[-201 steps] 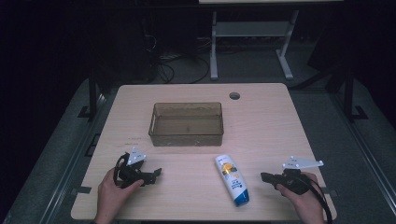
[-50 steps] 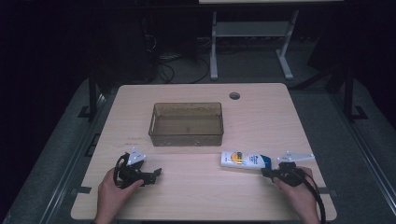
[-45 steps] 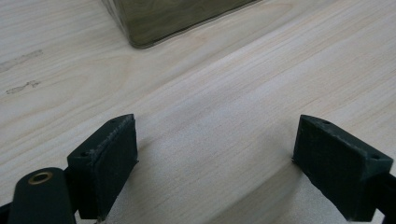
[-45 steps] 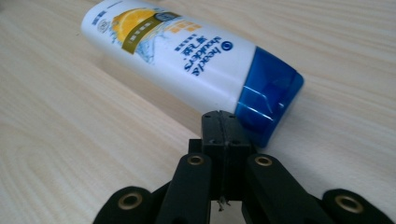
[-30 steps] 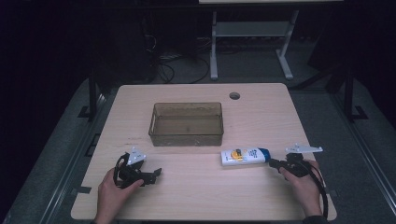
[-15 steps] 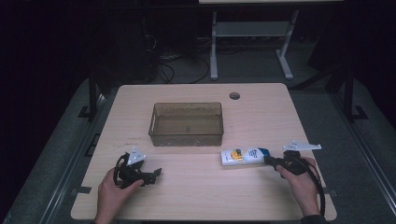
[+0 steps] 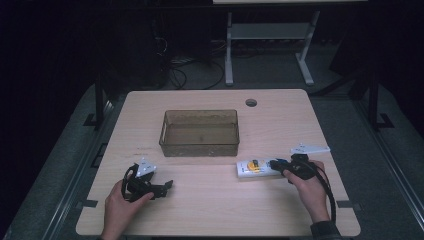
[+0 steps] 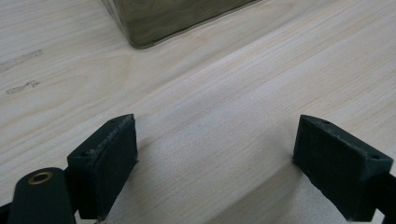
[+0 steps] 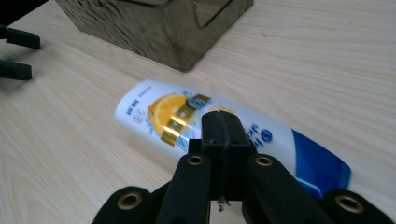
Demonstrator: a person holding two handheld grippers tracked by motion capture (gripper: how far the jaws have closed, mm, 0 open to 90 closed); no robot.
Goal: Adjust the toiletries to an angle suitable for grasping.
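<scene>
A white and blue tube (image 7: 254, 167) with an orange picture lies crosswise on the table, just in front of the clear brown bin (image 7: 200, 148). My right gripper (image 7: 281, 164) is shut, jaws pressed together with nothing between them. In the right gripper view its tips (image 9: 223, 122) sit over the tube (image 9: 154, 108) near its blue cap end; whether they touch it I cannot tell. My left gripper (image 7: 167, 186) rests at the front left, open. In the left gripper view bare wood lies between its jaws (image 8: 215, 149).
The bin's corner (image 9: 163, 28) stands close beyond the tube; its near corner (image 8: 159, 18) shows at the top of the left gripper view. A cable hole (image 7: 251, 102) is at the table's back. The left gripper's jaws (image 9: 16, 53) show far off.
The tube earlier lay lengthwise at the front middle and now lies crosswise near the bin. Over the last second my right gripper moved left over the cap end; the left hand stayed put.
</scene>
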